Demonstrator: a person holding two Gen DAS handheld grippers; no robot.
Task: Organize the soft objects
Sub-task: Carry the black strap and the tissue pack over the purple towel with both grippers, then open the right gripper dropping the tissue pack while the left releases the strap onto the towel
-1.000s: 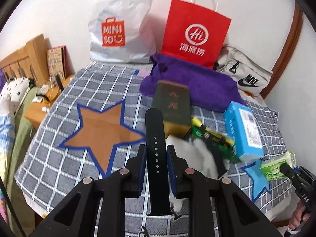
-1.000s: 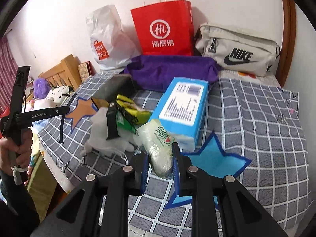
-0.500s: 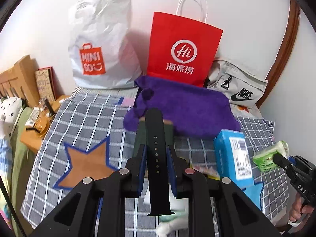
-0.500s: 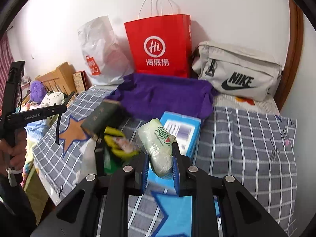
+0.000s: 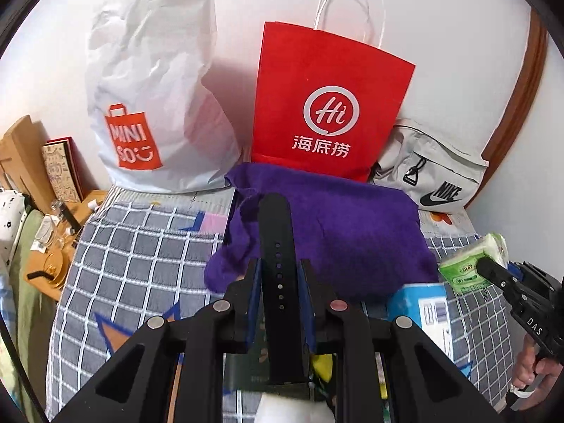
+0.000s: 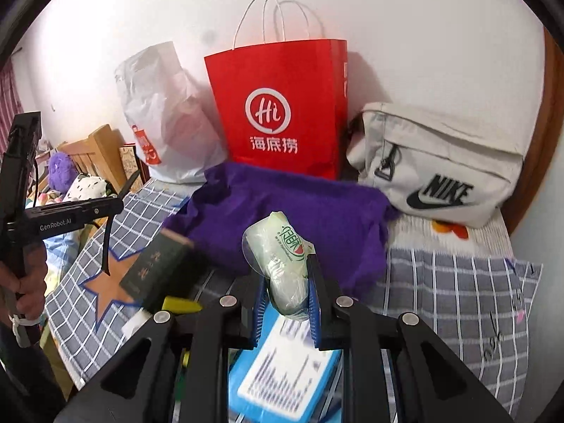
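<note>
My left gripper [image 5: 278,278] is shut on a black watch strap [image 5: 276,246] and holds it upright above the bed, in front of the purple towel [image 5: 352,232]. My right gripper [image 6: 285,282] is shut on a green tissue pack [image 6: 283,257], held in the air over the blue box [image 6: 282,380]. The tissue pack also shows at the right in the left wrist view [image 5: 472,264]. The left gripper shows at the left in the right wrist view [image 6: 67,211], the strap hanging from it.
A white Miniso bag [image 5: 151,105], a red paper bag [image 5: 328,105] and a beige Nike bag [image 6: 440,165] stand against the wall. A dark green book [image 6: 155,268], an orange star [image 6: 105,289] and small packets lie on the checked bedcover [image 5: 141,264].
Both grippers have risen and moved toward the wall with their objects. The bags and towel look closer; the bed's clutter has dropped low in both views.
</note>
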